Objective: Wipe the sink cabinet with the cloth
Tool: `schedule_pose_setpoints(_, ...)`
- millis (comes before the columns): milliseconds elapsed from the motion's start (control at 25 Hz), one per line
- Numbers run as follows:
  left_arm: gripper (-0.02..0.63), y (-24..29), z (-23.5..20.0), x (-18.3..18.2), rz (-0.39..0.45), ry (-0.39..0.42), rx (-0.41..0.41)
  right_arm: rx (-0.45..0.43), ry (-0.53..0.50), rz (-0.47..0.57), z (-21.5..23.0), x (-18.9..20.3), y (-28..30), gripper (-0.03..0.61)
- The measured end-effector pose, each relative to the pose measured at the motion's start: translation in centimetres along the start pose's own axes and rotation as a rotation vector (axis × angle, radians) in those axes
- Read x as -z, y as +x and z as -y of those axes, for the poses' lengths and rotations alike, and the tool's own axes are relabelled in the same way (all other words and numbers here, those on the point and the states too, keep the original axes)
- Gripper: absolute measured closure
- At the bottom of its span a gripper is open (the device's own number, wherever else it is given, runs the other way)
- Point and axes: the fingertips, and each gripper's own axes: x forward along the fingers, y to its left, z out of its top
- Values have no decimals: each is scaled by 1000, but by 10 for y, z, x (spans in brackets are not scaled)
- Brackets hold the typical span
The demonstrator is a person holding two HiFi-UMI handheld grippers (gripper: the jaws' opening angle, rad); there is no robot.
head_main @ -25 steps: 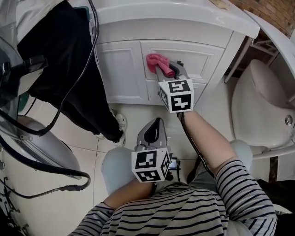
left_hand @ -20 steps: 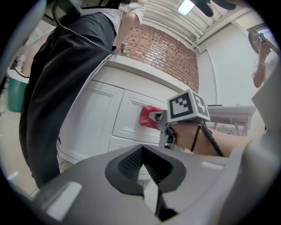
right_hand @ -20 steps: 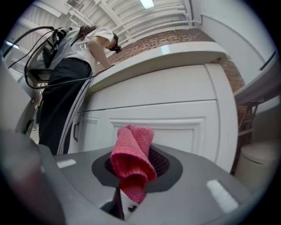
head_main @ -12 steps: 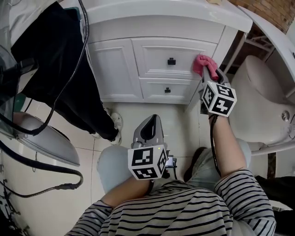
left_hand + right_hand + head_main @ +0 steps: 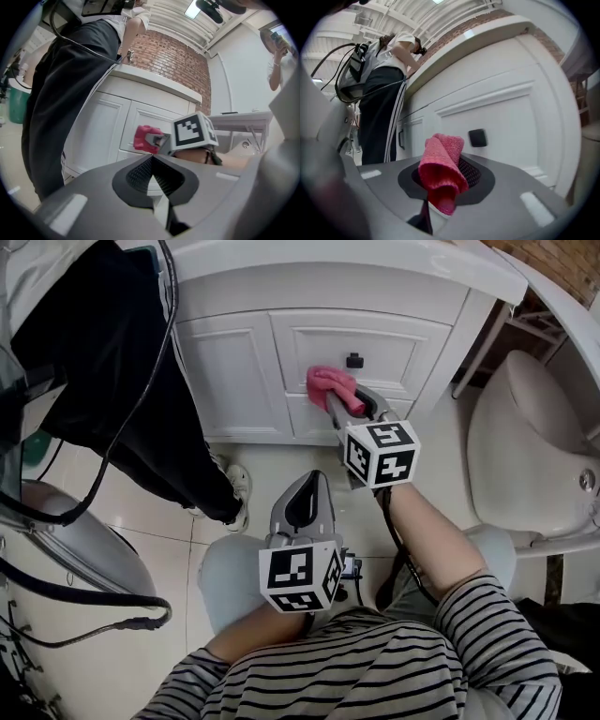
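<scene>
The white sink cabinet (image 5: pixel 244 381) fills the top of the head view. My right gripper (image 5: pixel 339 401) is shut on a pink cloth (image 5: pixel 330 384) and presses it against the upper drawer front, just left of and below the black knob (image 5: pixel 354 360). In the right gripper view the folded cloth (image 5: pixel 440 168) stands up out of the shut jaws, close to the drawer panel (image 5: pixel 501 117) and the knob (image 5: pixel 477 137). My left gripper (image 5: pixel 317 482) hangs lower, over my knee, shut and empty, away from the cabinet. From the left gripper view the cloth (image 5: pixel 143 138) shows against the cabinet (image 5: pixel 98 131).
A person in black trousers (image 5: pixel 122 381) stands at the cabinet's left door, a shoe (image 5: pixel 239 491) on the tiled floor. A white toilet (image 5: pixel 525 446) is at the right. Cables and a round grey object (image 5: pixel 75 531) lie at the left. A green bucket (image 5: pixel 18 101) stands further left.
The right gripper swept the cloth to the right end of the upper drawer, then back left to beside the knob. The left gripper has stayed in place.
</scene>
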Motion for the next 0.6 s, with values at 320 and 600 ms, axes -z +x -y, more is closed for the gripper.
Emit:
schedule_pose_setpoints(320,623,-1,-18,3,-17,-23,-29,-12,-126,-72,-11,38,64,486)
schedule_pose_setpoints(600,623,1,-10,4,-20,-28,2,194,-90,-25,81,32,-5,486)
